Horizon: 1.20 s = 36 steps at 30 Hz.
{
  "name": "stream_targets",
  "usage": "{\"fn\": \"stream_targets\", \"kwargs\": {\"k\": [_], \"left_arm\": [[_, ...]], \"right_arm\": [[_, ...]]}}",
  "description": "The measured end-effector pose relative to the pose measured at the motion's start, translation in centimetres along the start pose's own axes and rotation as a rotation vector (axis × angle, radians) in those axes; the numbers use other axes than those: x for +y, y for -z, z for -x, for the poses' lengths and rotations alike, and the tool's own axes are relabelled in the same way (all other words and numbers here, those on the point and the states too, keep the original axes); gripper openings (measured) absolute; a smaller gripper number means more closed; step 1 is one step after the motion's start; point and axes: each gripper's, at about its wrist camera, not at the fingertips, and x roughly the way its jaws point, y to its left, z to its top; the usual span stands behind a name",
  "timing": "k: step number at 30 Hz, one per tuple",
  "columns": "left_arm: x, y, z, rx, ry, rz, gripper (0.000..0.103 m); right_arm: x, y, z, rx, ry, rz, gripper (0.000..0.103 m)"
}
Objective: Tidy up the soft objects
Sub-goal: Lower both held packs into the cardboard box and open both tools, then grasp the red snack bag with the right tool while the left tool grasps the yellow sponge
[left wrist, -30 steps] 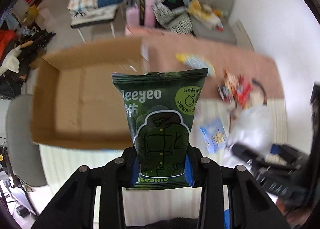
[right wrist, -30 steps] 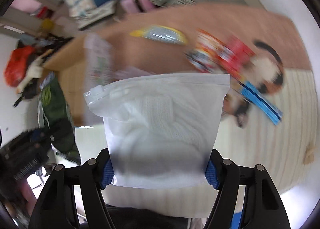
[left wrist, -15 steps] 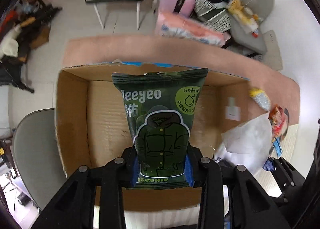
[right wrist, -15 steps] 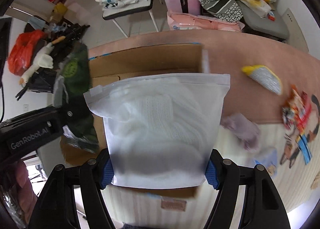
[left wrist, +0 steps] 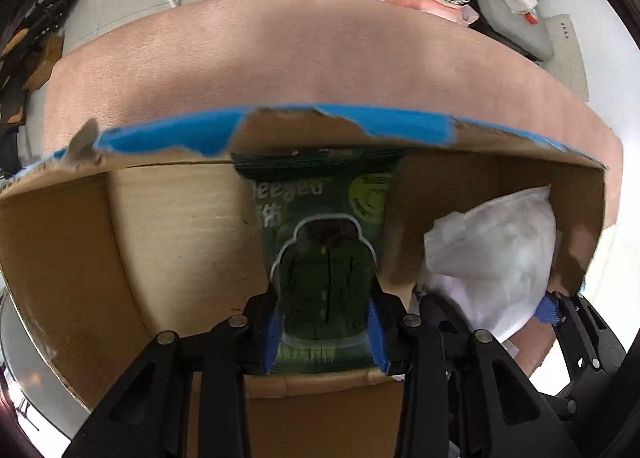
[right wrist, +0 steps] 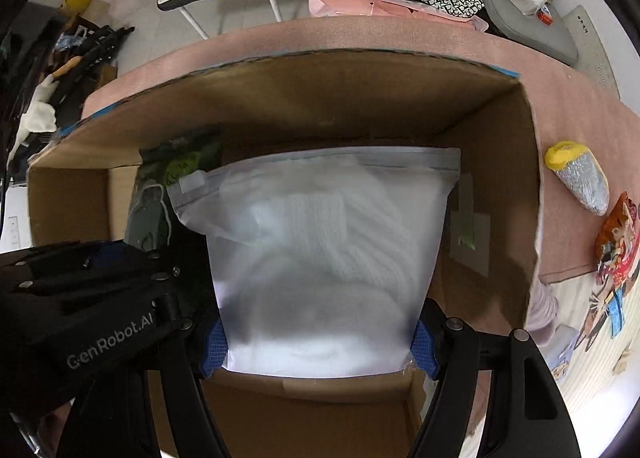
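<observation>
Both packs now lowered inside cardboard box (right wrist: 500, 106) | left gripper (left wrist: 324, 332) clamps green pouch (left wrist: 324, 242) against box's far wall | right gripper (right wrist: 318, 338) clamps white zip bag (right wrist: 316, 254) beside it | step: I deposit | next: open jaws, withdraw.

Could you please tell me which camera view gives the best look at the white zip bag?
The right wrist view: the white zip bag fills its centre, zip strip visible, held by the right gripper. The left wrist view shows only its blurred side at the right.

Left claw (left wrist: 325, 332) grips green packet (left wrist: 324, 242) inside cardboard box (left wrist: 60, 258), beside white bag (left wrist: 496, 258)
</observation>
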Motion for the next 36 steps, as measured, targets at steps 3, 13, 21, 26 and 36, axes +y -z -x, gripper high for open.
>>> {"fn": "stream_targets", "kwargs": {"k": [3, 13, 21, 26, 36], "left_arm": [[0.5, 0.4, 0.2, 0.011, -0.013, 0.012, 0.037], [2.0, 5.4, 5.7, -0.198, -0.162, -0.021, 0.099], [2.7, 10.0, 8.8, -0.358, -0.190, -0.010, 0.099], [1.4, 14.0, 10.0, -0.442, -0.205, -0.024, 0.099], [0.3, 21.4, 12.5, -0.548, -0.207, -0.025, 0.100]], "right_arm": [[0.2, -0.3, -0.6, 0.025, 0.017, 0.010, 0.081], [1.5, 2.8, 3.9, -0.036, 0.059, 0.050, 0.103], [1.4, 7.9, 8.6, -0.142, 0.076, 0.067, 0.103], [1.4, 12.1, 11.6, -0.225, 0.072, 0.076, 0.103], [1.2, 20.3, 16.4, -0.345, 0.057, 0.089, 0.103]]}}
